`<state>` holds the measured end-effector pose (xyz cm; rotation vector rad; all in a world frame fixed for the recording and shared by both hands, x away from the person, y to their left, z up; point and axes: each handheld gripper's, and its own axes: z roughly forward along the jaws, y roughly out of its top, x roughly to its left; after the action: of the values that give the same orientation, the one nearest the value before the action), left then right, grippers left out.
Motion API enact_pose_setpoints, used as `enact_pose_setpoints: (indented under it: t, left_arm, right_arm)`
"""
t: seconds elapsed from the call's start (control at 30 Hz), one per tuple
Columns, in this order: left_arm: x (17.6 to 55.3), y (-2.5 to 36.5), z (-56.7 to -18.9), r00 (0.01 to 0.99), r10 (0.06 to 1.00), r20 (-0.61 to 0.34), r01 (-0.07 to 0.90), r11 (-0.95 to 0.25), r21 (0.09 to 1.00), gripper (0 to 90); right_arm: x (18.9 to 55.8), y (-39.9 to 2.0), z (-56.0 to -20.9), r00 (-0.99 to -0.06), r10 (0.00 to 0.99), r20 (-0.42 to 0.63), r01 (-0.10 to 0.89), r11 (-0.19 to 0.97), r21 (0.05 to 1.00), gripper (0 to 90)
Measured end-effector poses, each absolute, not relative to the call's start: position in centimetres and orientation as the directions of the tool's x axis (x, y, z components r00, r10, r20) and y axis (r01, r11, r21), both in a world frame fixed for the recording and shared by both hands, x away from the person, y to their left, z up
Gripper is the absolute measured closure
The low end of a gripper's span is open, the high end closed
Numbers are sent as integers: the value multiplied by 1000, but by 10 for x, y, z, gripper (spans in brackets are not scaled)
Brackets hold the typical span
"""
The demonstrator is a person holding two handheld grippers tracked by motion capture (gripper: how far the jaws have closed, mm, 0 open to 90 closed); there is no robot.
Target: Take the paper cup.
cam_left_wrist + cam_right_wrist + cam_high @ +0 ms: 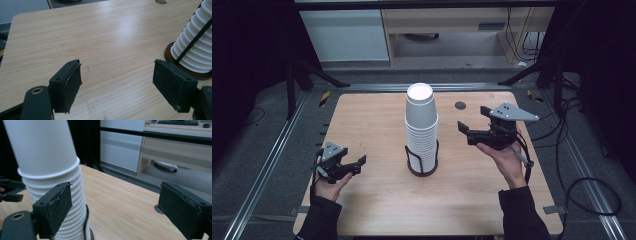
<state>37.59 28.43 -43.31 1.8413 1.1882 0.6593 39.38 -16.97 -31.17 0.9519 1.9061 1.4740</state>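
Fingers of both grippers, padded in black rubber, gape wide and empty beside the ribbed white cup stack.

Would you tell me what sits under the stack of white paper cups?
The cup stack stands upside down in a dark wire holder with a round base on the table. The base's middle is covered by the cups.

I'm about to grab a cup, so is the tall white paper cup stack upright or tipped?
Upright: the tall white paper cup stack stands straight in its black wire holder, cups upside down, on the wooden table.
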Motion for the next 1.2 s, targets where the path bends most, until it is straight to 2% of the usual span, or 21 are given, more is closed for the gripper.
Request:
enact_pose_setpoints:
  t: [0.63, 1.2]
  left_arm:
    - [378, 278, -437, 427, 904, 16, 498, -250, 831, 202]
    - [378, 275, -438, 450, 893, 7, 495, -256, 831, 173]
  right_arm:
    - [399, -104, -276, -744, 668, 32, 148, 118, 982, 100]
    - [423, -68, -288, -762, 646, 44, 182, 149, 972, 78]
